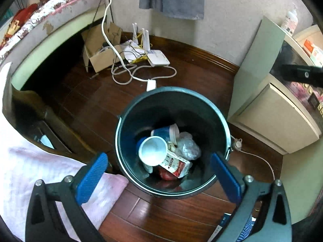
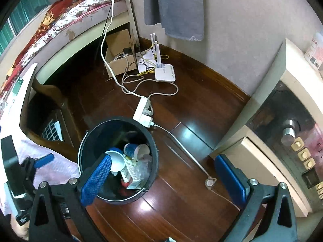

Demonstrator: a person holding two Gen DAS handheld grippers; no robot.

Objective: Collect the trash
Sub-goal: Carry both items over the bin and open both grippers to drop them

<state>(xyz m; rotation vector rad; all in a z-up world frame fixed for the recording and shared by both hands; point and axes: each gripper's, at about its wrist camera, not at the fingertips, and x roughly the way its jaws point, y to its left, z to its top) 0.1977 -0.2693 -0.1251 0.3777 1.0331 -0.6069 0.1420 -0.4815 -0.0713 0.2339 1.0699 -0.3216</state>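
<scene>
A dark round trash bin [image 1: 125, 125] stands on the wooden floor; it also shows in the right wrist view [image 2: 84, 141]. Inside lie a white paper cup [image 1: 153, 151], a blue-and-white cup [image 1: 165, 132], a red-and-white carton [image 1: 177, 164] and crumpled clear plastic [image 1: 187, 146]. My left gripper [image 1: 159, 171] is open and empty, directly above the bin. My right gripper [image 2: 163, 173] is open and empty, above the floor just right of the bin. The left gripper's blue finger [image 2: 43, 160] shows at the left of the right wrist view.
A power strip [image 2: 142, 111] with white cables, a router [image 2: 164, 71] and a cardboard box [image 2: 119, 60] lie on the floor behind the bin. A bed [image 2: 80, 16] and a pink cloth [image 1: 30, 161] are left. A cream cabinet with a safe [image 2: 286, 141] is right.
</scene>
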